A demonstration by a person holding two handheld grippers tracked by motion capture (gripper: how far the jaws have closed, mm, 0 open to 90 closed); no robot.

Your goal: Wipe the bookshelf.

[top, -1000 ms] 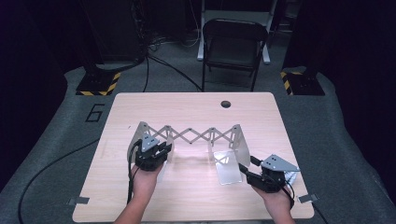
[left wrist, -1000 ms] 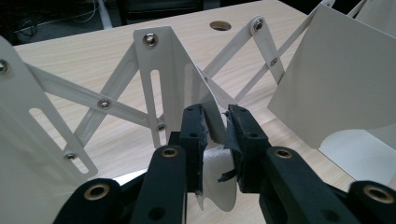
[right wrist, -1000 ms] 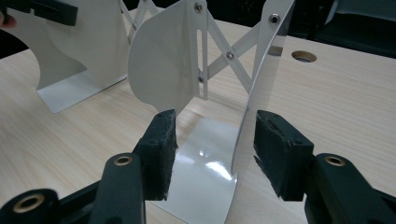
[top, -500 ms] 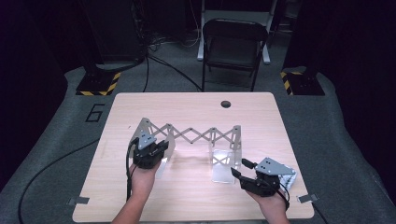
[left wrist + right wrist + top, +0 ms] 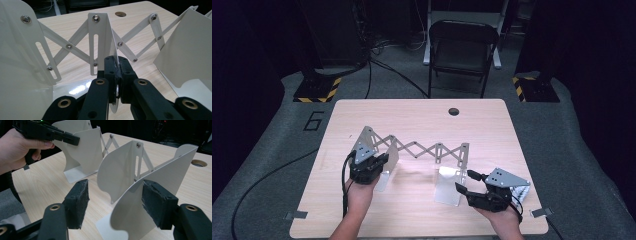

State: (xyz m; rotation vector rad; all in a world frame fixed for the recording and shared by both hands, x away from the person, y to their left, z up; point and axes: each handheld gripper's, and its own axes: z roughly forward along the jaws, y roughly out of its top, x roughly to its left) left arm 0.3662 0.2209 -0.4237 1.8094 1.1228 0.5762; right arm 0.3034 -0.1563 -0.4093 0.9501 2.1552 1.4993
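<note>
Left gripper (image 5: 117, 72) pinches a panel of the white metal accordion-style expanding rack (image 5: 424, 150); right gripper (image 5: 113, 202), jaws just opening, stands spread around its end panel.

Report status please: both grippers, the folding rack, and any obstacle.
Left gripper shut on a rack plate. Right gripper open, jaws just widened, end plate between them. Folding rack stretched out, upright on table. Nothing in the way.

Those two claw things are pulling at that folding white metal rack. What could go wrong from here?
The left gripper pinches only the thin edge of one plate, so it might slip off. The right gripper stands open around the end plate; if that loose end skids across the table, the expanding bookend rack could tip over.
</note>
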